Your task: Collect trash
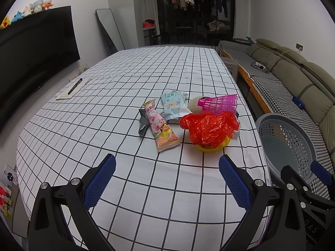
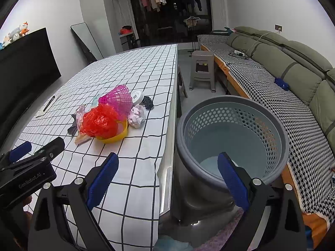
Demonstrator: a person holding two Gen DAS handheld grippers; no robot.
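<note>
1. A pen (image 1: 74, 86) on paper lay far left of the red bag (image 1: 209, 128), near the tabletop's (image 1: 125, 188) left edge; it did not look like trash.
2. Just left of the red bag lay a pink wrapper (image 1: 161, 128) with a grey scrap (image 1: 143, 123) under its left side, and a blue wrapper (image 1: 172, 104) just behind.
3. The left hand-held gripper (image 1: 167, 179) hovered near the tabletop, short of the red bag, spread wide and holding nothing.
4. The red bag sat crumpled on a yellow dish (image 1: 211, 146) in the middle of the pile.
5. Behind the red bag lay a pink shuttlecock (image 1: 219, 104), touching a beige ball (image 1: 194, 104). In the right wrist view, crumpled paper (image 2: 137, 115), a white round tin (image 2: 137, 96) and a black clip (image 2: 148, 102) lay right of the bag.
6. The basket (image 2: 230, 102) stood well right of the red bag, off the tabletop's edge and lower. What showed of its bottom looked empty, though a pale patch there was unclear.
7. The right hand-held gripper (image 2: 167, 179) hung right of the red bag, over the tabletop's edge and the basket's near rim, wide open and empty.
8. By my reading, collecting had barely begun: every piece remained on the tabletop, and each had yet to go into the basket.
</note>
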